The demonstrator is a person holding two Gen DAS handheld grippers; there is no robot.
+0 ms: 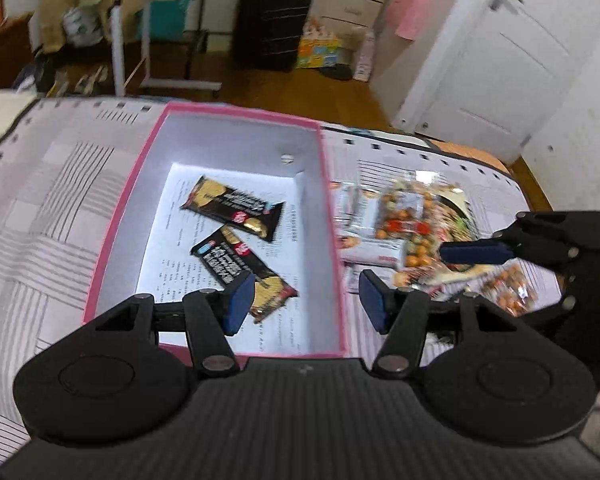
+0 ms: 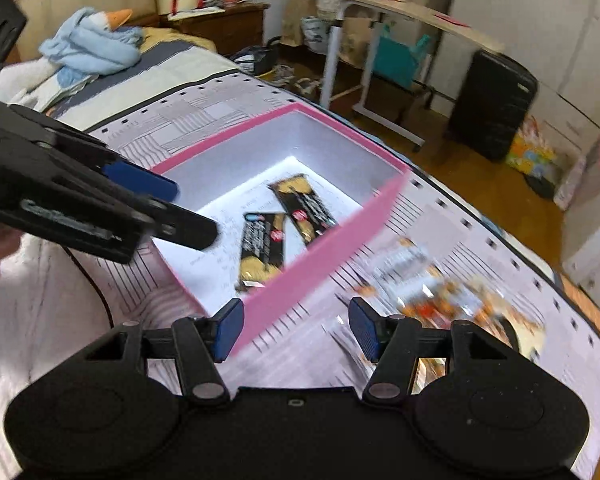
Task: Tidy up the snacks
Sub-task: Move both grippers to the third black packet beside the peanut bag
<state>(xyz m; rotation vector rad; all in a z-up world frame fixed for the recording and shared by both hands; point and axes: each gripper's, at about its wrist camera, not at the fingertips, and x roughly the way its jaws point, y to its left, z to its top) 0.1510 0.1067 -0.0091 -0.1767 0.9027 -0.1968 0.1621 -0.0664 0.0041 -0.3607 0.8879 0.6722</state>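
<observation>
Open box (image 1: 332, 216) sits on patterned cloth (image 1: 60, 200); two snack bars (image 1: 233, 210) (image 1: 244, 272) lie inside on its floor, close together. Loose snack packets (image 1: 404, 224) lie on the cloth just right of the box

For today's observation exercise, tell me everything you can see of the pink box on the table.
The pink box is a rectangular, lidless container that looks like cardboard, pink outside and along its rim, white inside. It sits upright and open on a cloth with a grey line pattern. A printed white sheet seems to line its floor. Two black-and-gold snack packets lie flat inside, at an angle to each other. A small round spot marks the far inner wall. More snack bags lie outside, beside its right wall.
</observation>
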